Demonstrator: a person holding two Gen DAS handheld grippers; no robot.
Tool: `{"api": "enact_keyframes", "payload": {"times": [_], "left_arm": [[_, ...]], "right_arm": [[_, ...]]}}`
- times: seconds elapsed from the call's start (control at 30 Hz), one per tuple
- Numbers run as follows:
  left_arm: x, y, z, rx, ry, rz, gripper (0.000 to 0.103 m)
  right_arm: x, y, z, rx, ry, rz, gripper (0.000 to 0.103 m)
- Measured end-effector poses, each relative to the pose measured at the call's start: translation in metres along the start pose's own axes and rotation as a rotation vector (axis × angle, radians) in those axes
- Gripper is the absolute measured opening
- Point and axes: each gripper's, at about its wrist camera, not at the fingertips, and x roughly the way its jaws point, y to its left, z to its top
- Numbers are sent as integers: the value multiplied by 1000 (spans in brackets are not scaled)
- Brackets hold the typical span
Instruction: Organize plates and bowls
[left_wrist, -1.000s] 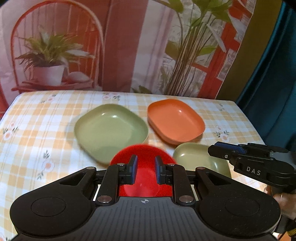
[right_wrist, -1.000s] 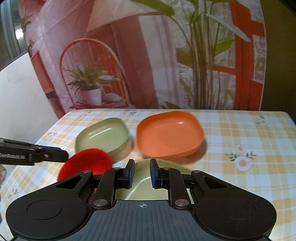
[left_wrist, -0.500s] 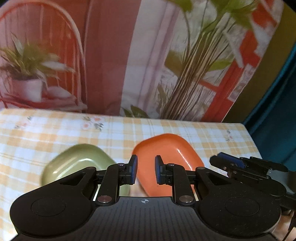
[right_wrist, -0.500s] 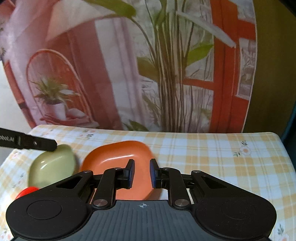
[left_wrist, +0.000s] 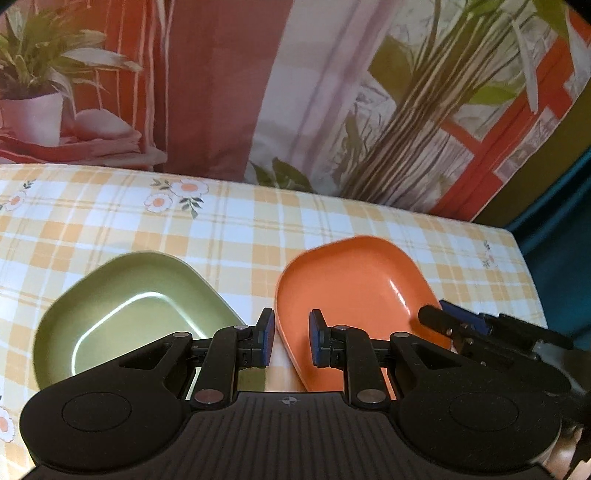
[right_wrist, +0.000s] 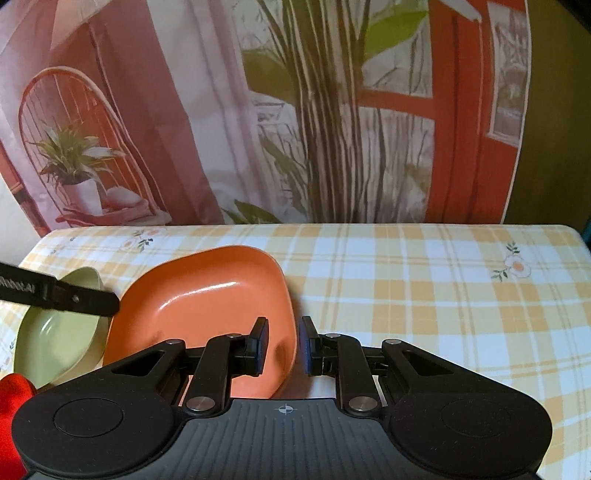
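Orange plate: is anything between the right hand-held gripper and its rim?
Nothing visible. The orange plate has its near right rim directly ahead of the right hand-held gripper, whose jaws stand apart with nothing held. The left hand-held gripper sits off over the green plate.

A surface covered with a yellow-and-white checked cloth printed with small daisies (right_wrist: 424, 280) ran to a printed fabric backdrop (right_wrist: 221, 110) hanging behind it. The backdrop pictured a red wire chair holding a potted plant in a white pot (right_wrist: 79, 184), tall green stems (right_wrist: 332, 129) and a red window frame (right_wrist: 461, 110). At the right edge hung a dark teal curtain (left_wrist: 561, 236). The light was soft and warm.
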Motion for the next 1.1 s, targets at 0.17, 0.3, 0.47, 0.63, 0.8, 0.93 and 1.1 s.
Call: {"api": "enact_keyframes", "payload": {"times": [0.17,0.3,0.47,0.63,0.8,0.93,1.1], "left_arm": [[4,-8,-1,40,-1,9,21],[4,-8,-2,58,3,3,16],[-8,-20,-5,95,-17,-88,5],[-14,-29,-7,143,-59,-40,5],[-14,-10,-3,108,-60,20,6],[-8,1,2,51,-55,15,6],[7,-1,0,46,-16,16,6]], "right_arm": [[3,-4,-1,13,13,2,10],[1,-6,-3,47,10,4,8],[-17,2,-1,59,-10,53,5],[-19,12,-1,14,2,19,5],[-12,-1,-9,62,26,0,4],[-13,-7,-16,79,28,4,4],[-13,-7,-17,83,26,6,4]]}}
